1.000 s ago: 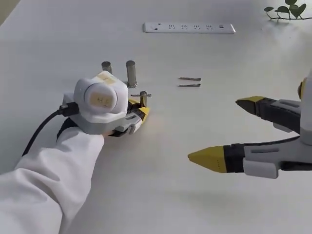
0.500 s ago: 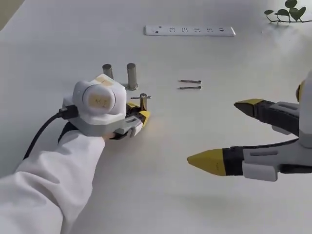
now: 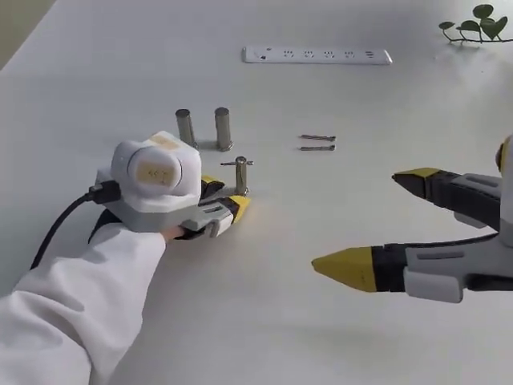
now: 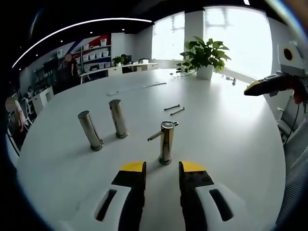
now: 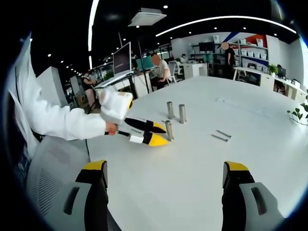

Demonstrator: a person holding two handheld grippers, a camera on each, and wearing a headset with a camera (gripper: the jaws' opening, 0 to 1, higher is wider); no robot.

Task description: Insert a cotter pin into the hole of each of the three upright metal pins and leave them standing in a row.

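Three upright metal pins stand on the white table. The nearest pin has a cotter pin through its top hole. The other two pins stand bare behind it. Two loose cotter pins lie to the right. My left gripper rests on the table just short of the pinned post, jaws slightly apart and holding nothing. My right gripper hovers at the right, wide open and empty.
A white power strip lies at the table's far side. A leafy plant sits at the far right corner. Bare tabletop lies between the two grippers. People sit at desks in the background of the right gripper view.
My left gripper has drawn back a little from the pinned post, toward the person. The right gripper has barely moved. The head camera has shifted slightly.
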